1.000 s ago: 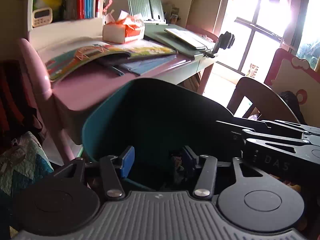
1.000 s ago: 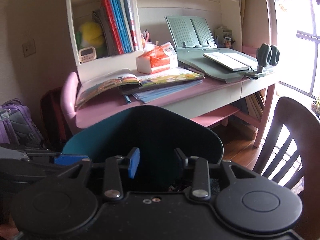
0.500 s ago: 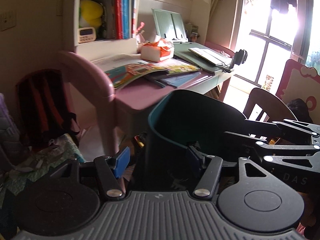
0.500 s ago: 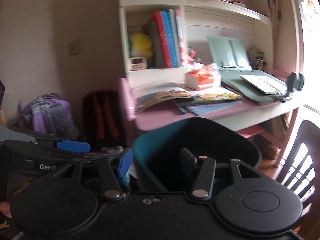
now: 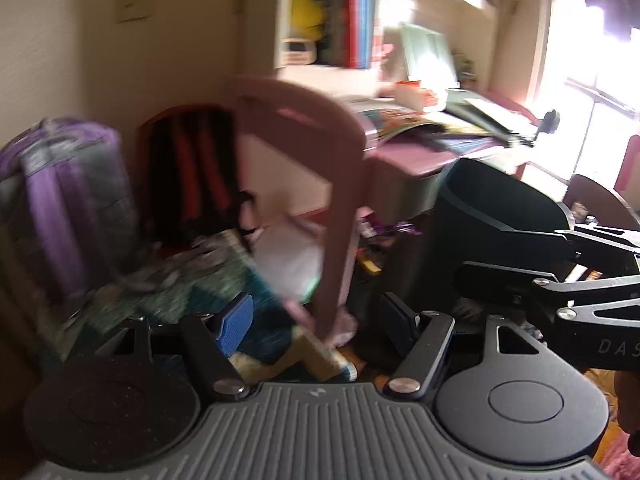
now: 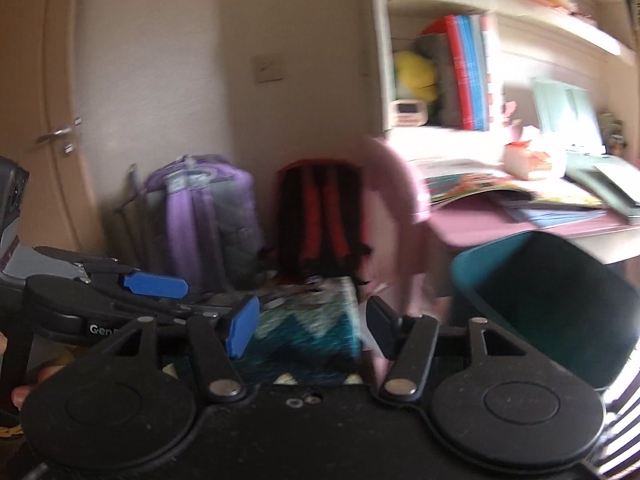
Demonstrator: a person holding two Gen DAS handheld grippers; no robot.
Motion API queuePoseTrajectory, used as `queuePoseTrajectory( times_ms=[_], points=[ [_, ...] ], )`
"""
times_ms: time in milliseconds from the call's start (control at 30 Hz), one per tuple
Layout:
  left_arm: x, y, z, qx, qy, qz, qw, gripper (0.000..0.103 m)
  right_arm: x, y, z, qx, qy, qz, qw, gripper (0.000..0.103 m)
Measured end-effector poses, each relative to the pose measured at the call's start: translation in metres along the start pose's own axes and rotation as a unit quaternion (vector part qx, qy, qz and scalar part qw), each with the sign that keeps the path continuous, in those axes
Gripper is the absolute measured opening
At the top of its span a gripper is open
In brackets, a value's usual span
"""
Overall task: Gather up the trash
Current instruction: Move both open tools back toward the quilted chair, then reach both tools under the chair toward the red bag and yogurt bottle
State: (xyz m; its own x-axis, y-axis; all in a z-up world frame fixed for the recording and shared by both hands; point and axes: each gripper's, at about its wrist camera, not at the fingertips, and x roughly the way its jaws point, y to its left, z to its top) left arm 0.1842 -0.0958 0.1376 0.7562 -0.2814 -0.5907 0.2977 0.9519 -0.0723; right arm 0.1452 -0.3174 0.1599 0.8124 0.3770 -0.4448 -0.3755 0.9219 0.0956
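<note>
both the left gripper (image 5: 316,322) and the right gripper (image 6: 310,326) are opening with nothing between the jaws, the teal bin (image 6: 548,304) sits right of them by the desk, so look low for litter before reaching.

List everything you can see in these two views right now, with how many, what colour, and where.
Trash bin: one, teal, on the floor by the desk.
Desk: one, pink top, under the shelves.
Backpacks: two against the wall, one purple and grey, one black and red.
Patterned blanket: one, teal and white, on the floor before the backpacks.
Open picture book: one, multicoloured, on the desk.
Tissue pack: one, orange and white, on the desk.
Upright books: several, red and blue, in the shelf.
Soft toy: one, yellow, in the shelf.
Door: one, beige, far left.
Left gripper: jaws opening, nothing between them.
Right gripper: jaws opening, nothing between them.
</note>
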Motion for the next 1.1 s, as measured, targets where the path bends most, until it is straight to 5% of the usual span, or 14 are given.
queuePoseTrajectory(
  times_ms=[533,733,800,1100],
  points=[
    [0.019,0.149,-0.102,-0.061,0.018,0.110,0.9919,0.083,0.132,0.109,-0.078,-0.061,0.108,0.102,0.987,0.064],
    [0.070,0.204,-0.150,-0.098,0.052,0.123,0.9861,0.087,0.195,0.130,-0.130,-0.085,0.156,0.124,0.976,0.065],
    [0.090,0.219,-0.167,-0.110,0.064,0.131,0.9831,0.100,0.218,0.132,-0.149,-0.093,0.176,0.130,0.971,0.065],
    [0.190,0.267,-0.244,-0.139,0.140,0.163,0.9667,0.100,0.317,0.132,-0.245,-0.081,0.283,0.138,0.946,0.065]
  ],
)
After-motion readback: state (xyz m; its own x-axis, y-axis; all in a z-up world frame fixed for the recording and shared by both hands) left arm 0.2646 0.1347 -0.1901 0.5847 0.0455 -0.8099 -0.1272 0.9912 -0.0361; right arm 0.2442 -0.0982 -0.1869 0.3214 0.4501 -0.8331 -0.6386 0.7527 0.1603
